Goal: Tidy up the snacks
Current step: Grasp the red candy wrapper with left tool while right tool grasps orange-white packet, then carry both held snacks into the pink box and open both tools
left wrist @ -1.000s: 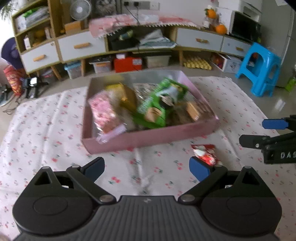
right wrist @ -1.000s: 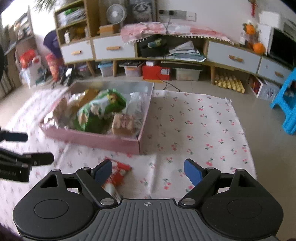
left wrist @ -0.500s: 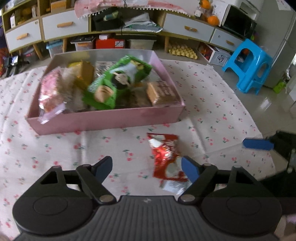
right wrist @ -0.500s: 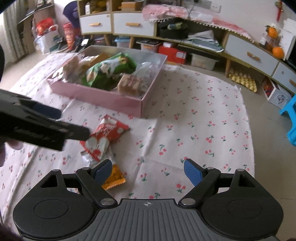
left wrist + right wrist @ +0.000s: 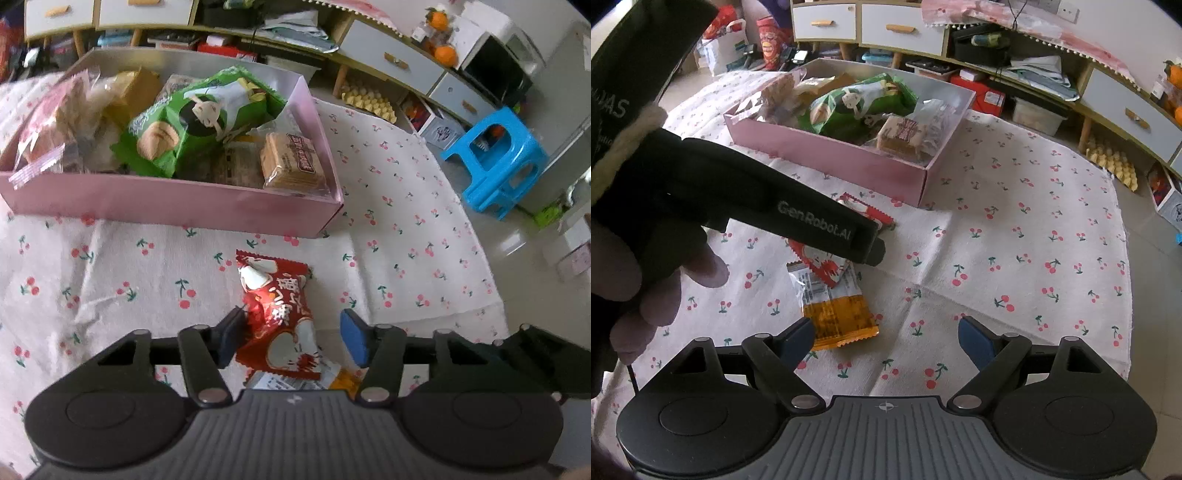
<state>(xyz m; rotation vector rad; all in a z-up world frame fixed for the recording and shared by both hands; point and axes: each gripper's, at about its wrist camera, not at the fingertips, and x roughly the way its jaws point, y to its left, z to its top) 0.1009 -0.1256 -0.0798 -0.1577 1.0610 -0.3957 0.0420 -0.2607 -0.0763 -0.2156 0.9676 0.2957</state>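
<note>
The left gripper (image 5: 291, 338) is closing around the red snack packet (image 5: 279, 314), which lies on the cherry-print cloth (image 5: 406, 229) just in front of the pink box (image 5: 173, 206). The left pad touches the packet; the right pad stands clear of it. The right gripper (image 5: 886, 341) is spread wide and holds nothing, its left finger beside the orange snack packet (image 5: 836, 317). The 2 packets overlap. The box contains several packaged snacks.
</note>
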